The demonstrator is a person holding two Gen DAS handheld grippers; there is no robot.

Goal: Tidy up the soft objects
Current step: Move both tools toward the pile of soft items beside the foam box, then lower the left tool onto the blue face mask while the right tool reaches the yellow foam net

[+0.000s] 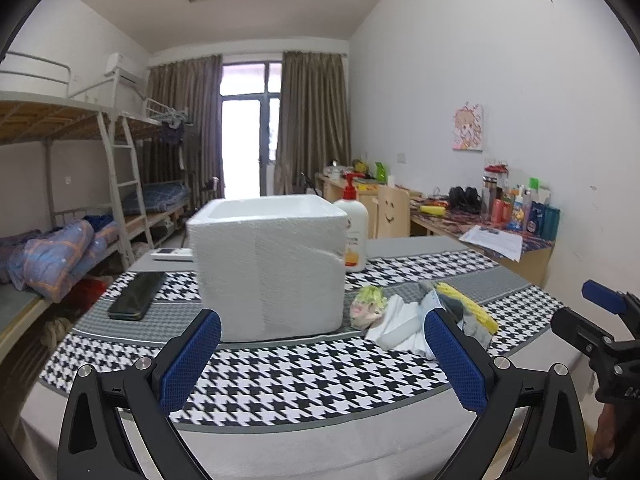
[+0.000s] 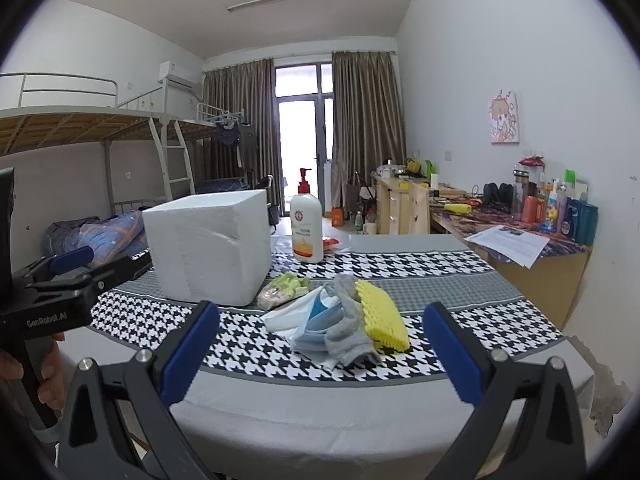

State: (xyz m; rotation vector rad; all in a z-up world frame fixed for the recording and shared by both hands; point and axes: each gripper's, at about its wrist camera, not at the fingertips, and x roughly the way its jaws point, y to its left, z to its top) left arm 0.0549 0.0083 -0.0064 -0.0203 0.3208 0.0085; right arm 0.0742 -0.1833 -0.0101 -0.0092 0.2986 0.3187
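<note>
A white foam box (image 1: 270, 264), open on top, stands on the houndstooth cloth; it also shows in the right wrist view (image 2: 210, 250). To its right lies a pile of soft things: a yellow sponge (image 2: 382, 314), a grey sock (image 2: 348, 332), a blue face mask (image 2: 320, 320), white cloth (image 2: 288, 316) and a green-pink bundle (image 2: 282, 290). The pile also shows in the left wrist view (image 1: 424, 316). My left gripper (image 1: 322, 356) is open and empty, in front of the box. My right gripper (image 2: 320, 350) is open and empty, just short of the pile.
A lotion pump bottle (image 2: 307, 232) stands behind the box. A black phone (image 1: 136, 296) and a white remote (image 1: 172, 255) lie left of the box. A cluttered desk (image 2: 520, 224) runs along the right wall, bunk beds (image 1: 60, 160) along the left.
</note>
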